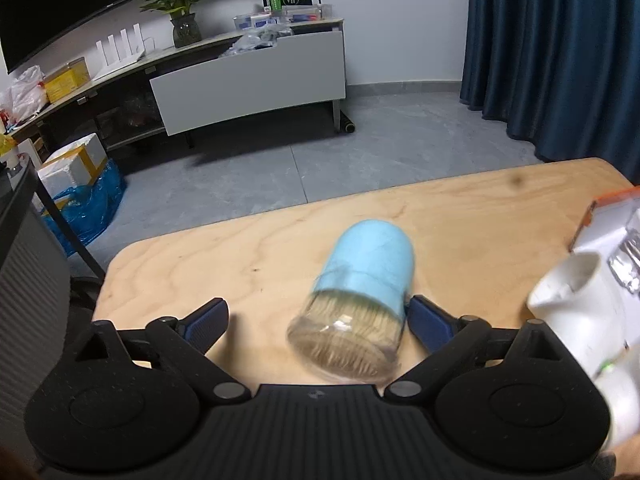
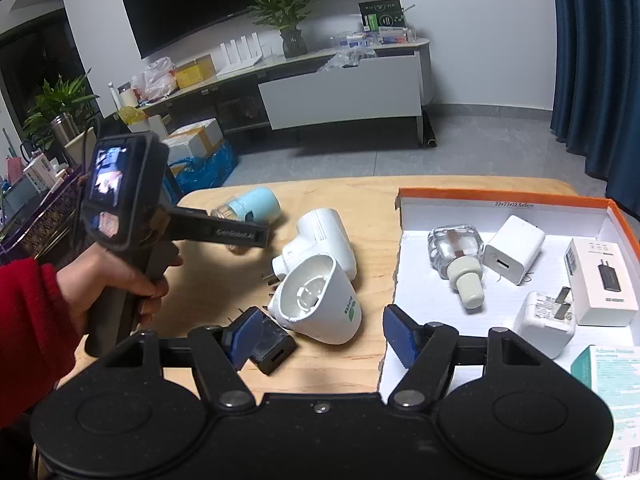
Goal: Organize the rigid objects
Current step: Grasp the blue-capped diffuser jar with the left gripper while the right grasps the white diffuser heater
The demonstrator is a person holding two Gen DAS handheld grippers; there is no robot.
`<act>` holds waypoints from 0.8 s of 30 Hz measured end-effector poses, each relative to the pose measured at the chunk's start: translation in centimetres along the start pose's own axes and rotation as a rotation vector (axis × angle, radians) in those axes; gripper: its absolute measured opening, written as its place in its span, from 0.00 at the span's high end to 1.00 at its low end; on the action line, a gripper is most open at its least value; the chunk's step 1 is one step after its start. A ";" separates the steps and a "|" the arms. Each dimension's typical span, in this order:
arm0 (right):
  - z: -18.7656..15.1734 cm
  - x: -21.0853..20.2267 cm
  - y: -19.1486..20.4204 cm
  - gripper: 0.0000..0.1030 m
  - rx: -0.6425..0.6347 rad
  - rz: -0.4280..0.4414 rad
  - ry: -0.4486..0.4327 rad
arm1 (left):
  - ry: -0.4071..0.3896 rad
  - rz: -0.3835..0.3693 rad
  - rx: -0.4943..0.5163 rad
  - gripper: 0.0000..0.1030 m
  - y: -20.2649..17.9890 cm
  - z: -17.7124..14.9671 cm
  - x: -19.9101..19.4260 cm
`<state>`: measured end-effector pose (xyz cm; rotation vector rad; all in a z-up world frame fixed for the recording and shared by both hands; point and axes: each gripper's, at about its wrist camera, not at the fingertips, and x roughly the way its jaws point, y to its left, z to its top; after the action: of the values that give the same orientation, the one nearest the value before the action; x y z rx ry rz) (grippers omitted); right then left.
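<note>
The left gripper stands wide open around a toothpick jar that lies on its side on the wooden table. The jar's blue cap points away from the tool and its clear base points toward it. The right-hand pad sits at or against the jar's cap; the left-hand pad is well apart from it. Nothing is gripped yet. The jar is blurred in the left wrist view, so whether it is rolling cannot be told.

The right gripper is also open and holds nothing. It hovers over a white cone-shaped plug-in device, with a black adapter just behind its left-hand pad. The orange-edged box, near the table's right end, already holds a glass bottle, white chargers and a small carton.

Recommended procedure for the jar, as judged from this position:
1. Centre the jar between the pads.
2. Close across the cap band, not the smooth glass.
3. Close slowly; a cylinder on its side tends to roll away.
4. Lift, then carry it to the box.

Legible writing: "CenRobot.AI" on the left tool's arm; a size label, roughly "33×23×12.5cm", on the box wall. Green lettering on the cone device is too small to read
</note>
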<state>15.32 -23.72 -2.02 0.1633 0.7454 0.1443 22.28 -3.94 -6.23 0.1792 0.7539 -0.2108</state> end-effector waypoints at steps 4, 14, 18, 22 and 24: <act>0.3 1.0 0.2 0.18 0.012 0.010 0.009 | -0.021 -0.049 -0.046 0.22 0.4 -0.1 -0.2; 1.3 4.7 1.4 0.12 0.006 -0.019 0.049 | -0.016 -0.040 -0.083 0.53 0.2 -1.7 -3.3; 1.4 6.6 1.2 0.11 0.015 -0.041 0.095 | 0.002 -0.038 -0.160 0.53 1.0 -3.3 -5.5; 1.1 7.3 0.3 0.13 0.077 -0.011 0.099 | 0.008 -0.032 -0.193 0.53 1.0 -5.0 -8.1; 0.9 7.0 0.3 0.16 0.076 -0.022 0.094 | 0.015 -0.034 -0.221 0.53 1.1 -5.8 -9.2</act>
<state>20.99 -22.18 -5.94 0.2215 0.8469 0.1037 12.25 -0.39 -3.89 -0.0413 0.7898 -0.1568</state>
